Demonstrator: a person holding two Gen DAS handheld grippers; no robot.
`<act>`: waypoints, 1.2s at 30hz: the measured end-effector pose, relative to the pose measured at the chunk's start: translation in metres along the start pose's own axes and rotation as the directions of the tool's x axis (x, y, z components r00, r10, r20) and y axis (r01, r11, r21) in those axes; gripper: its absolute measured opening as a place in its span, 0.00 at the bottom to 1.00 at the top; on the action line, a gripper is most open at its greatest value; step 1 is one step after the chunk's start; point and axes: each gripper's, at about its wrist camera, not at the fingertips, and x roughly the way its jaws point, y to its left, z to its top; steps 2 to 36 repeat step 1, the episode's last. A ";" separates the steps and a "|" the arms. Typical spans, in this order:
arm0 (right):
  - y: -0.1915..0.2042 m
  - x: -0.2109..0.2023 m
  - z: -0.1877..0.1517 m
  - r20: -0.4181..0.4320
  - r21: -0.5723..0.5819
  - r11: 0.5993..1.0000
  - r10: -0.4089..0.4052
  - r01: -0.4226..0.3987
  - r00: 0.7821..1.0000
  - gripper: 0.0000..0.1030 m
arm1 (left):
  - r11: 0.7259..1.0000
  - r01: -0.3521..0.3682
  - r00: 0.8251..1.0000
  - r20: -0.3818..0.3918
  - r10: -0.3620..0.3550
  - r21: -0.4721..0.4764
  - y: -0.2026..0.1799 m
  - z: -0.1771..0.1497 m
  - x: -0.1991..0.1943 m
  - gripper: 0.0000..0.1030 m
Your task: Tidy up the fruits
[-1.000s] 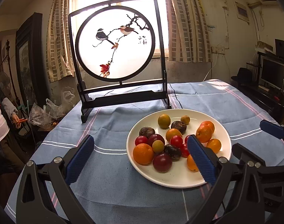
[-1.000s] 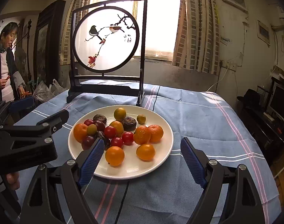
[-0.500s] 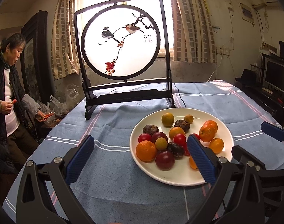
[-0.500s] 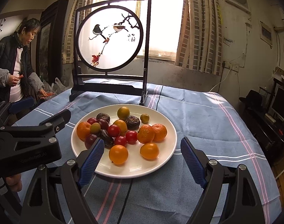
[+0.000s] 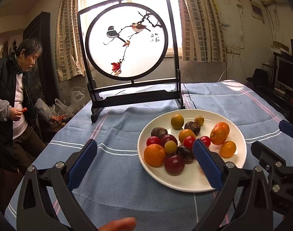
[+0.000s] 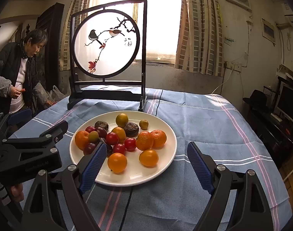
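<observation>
A white plate (image 5: 238,165) (image 6: 165,161) sits on the blue striped tablecloth and holds several fruits: oranges (image 5: 154,154) (image 6: 117,162), red cherry tomatoes (image 5: 188,142) (image 6: 111,138), dark plums (image 5: 174,164), brown wrinkled fruits (image 5: 192,127) (image 6: 131,129) and small yellow-green ones (image 6: 121,119). My left gripper (image 5: 144,162) is open and empty, low over the cloth left of the plate, its right finger over the plate's front. My right gripper (image 6: 146,164) is open and empty, just in front of the plate. Each gripper shows at the edge of the other's view.
A black-framed round bird screen (image 5: 127,40) (image 6: 108,42) stands on the table behind the plate. A person (image 5: 17,88) stands past the table's left edge by plastic bags. A monitor and shelves (image 5: 286,77) are at the right. A dark cable (image 6: 127,202) runs under the plate.
Both views have shifted slightly left and closer to the plate. The person at the left has come further into view. Both grippers stay open.
</observation>
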 end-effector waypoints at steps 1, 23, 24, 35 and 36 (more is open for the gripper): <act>0.000 0.000 0.000 -0.001 -0.002 1.000 -0.001 0.001 1.000 0.84 | 1.000 0.008 1.000 -0.004 -0.008 0.000 0.000 0.000 0.001 0.95; 0.000 0.000 0.000 -0.001 -0.002 1.000 -0.001 0.001 1.000 0.84 | 1.000 0.008 1.000 -0.004 -0.008 0.000 0.000 0.000 0.001 0.95; 0.000 0.000 0.000 -0.001 -0.002 1.000 -0.001 0.001 1.000 0.84 | 1.000 0.008 1.000 -0.004 -0.008 0.000 0.000 0.000 0.001 0.95; 0.000 0.000 0.000 -0.001 -0.002 1.000 -0.001 0.001 1.000 0.84 | 1.000 0.008 1.000 -0.004 -0.008 0.000 0.000 0.000 0.001 0.95; 0.000 0.000 0.000 -0.001 -0.002 1.000 -0.001 0.001 1.000 0.84 | 1.000 0.008 1.000 -0.004 -0.008 0.000 0.000 0.000 0.001 0.95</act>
